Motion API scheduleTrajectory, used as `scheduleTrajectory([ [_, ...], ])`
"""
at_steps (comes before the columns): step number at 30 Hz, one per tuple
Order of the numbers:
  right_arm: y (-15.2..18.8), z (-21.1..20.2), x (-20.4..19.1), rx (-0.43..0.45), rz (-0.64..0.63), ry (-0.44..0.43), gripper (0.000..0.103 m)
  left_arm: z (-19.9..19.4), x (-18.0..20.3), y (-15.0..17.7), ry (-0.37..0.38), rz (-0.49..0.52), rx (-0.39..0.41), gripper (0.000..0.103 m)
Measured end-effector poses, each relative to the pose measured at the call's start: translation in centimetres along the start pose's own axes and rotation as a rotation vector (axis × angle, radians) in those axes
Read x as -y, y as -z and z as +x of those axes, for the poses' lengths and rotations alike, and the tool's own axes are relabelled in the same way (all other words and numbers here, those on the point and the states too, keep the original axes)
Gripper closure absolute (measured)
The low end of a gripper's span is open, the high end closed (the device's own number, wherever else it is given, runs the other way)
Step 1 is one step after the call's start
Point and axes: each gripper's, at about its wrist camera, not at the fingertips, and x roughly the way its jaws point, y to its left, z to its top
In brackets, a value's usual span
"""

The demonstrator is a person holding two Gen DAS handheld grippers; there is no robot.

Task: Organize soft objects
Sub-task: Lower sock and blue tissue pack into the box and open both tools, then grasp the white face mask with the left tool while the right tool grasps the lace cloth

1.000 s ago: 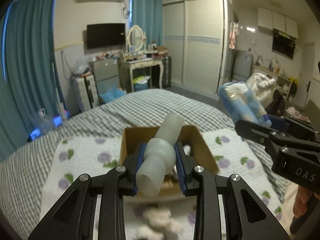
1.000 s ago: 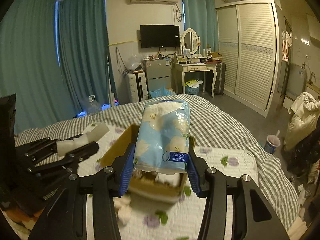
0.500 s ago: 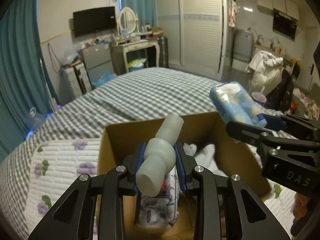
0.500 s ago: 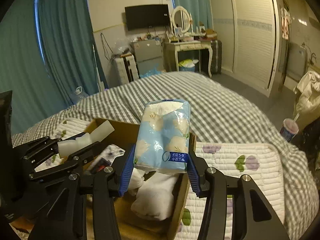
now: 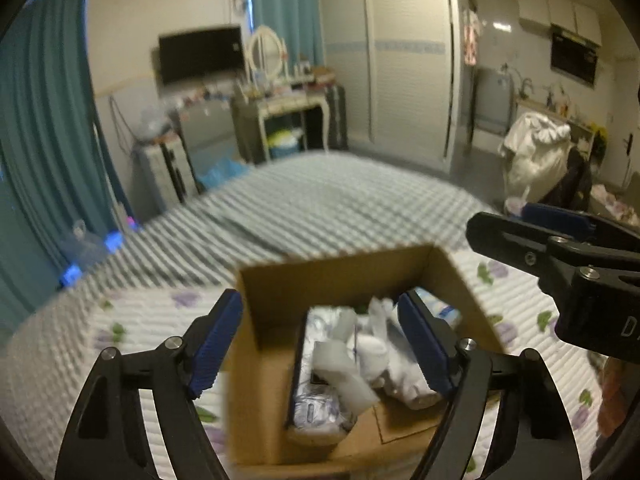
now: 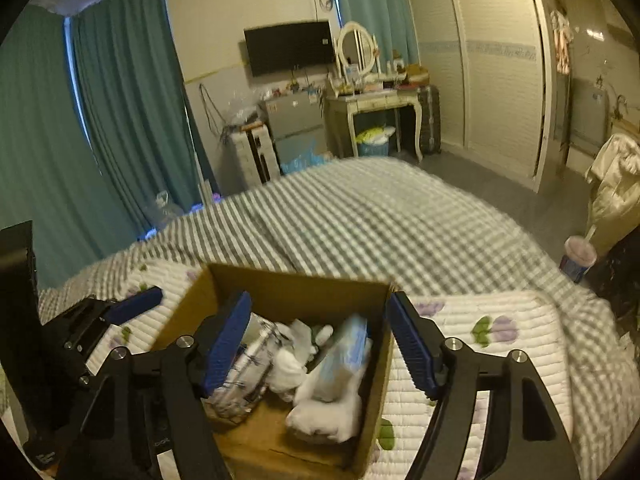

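Both pairs of fingers stand spread wide with nothing between them: the left gripper (image 5: pixel 320 344) fills the bottom of the left wrist view, its blue pads (image 5: pixel 214 338) splayed to either side of the box (image 5: pixel 340 276), and the right gripper (image 6: pixel 318 342) does the same in the bottom of the right wrist view. Each tool shows in the other's frame too, the right one as a black arm at the right edge of the left view, the left one at the lower left of the right view. Just beyond the pads, at lower centre, the open cardboard box sits on a white quilted pad (image 6: pixel 492 344) printed with purple flowers. Inside the box lie the soft things: a white foam piece (image 5: pixel 340 376) on top of a clear-wrapped pack (image 5: pixel 316 412), white cloth (image 6: pixel 320 408) bundled at the right, and the blue tissue pack (image 6: pixel 344 356) leaning tilted against the right wall. Behind the box, across the middle of both views, spreads the grey checked bed (image 6: pixel 360 216), blurred. Farther back, in the upper part, stand teal curtains (image 6: pixel 120 120), a wall TV (image 6: pixel 288 46), a vanity table with an oval mirror (image 6: pixel 356 50), and a white wardrobe (image 6: pixel 496 68).
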Motion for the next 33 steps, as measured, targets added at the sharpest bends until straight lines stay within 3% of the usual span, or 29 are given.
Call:
scheduleTrajectory([
  [5, -2.1, -8.0, -2.1, 0.095, -0.045, 0.027, 0.019, -8.7, 0.3, -3.0, -0.035, 0.012, 0.124, 0.021],
  [8, -3.0, -14.3, -3.6, 0.164, -0.06, 0.034, 0.015, -15.4, 0.5, -4.3, -0.061, 0.011, 0.219, 0.01],
  [14, -2.7, -24.7, -6.1, 0.264, -0.102, 0.055, 0.0, -24.7, 0.0, -4.1, -0.083, 0.002, 0.325, 0.005],
  [18, -1.3, -30.1, -7.4, 0.303, -0.106, 0.039, 0.0, -28.8, -0.3, -2.5, -0.065, -0.021, 0.345, 0.005],
  [22, 1.1, -32.8, -8.3, 0.28, -0.126, 0.023, 0.0, -29.8, -0.6, 0.4, -0.082, -0.024, 0.325, 0.005],
  [26, 4.3, -32.8, -8.9, 0.245, -0.143, 0.032, 0.0, -28.7, -1.2, 3.9, -0.117, -0.025, 0.286, 0.005],
  [28, 6.3, -31.7, -9.1, 0.221, -0.155, 0.04, 0.0, -27.2, -2.0, 5.8, -0.115, -0.047, 0.22, 0.005],
  [33, 11.2, -26.1, -9.4, 0.171, -0.183, 0.06, 0.0, -22.5, -3.7, 10.1, -0.142, -0.099, 0.14, 0.005],
])
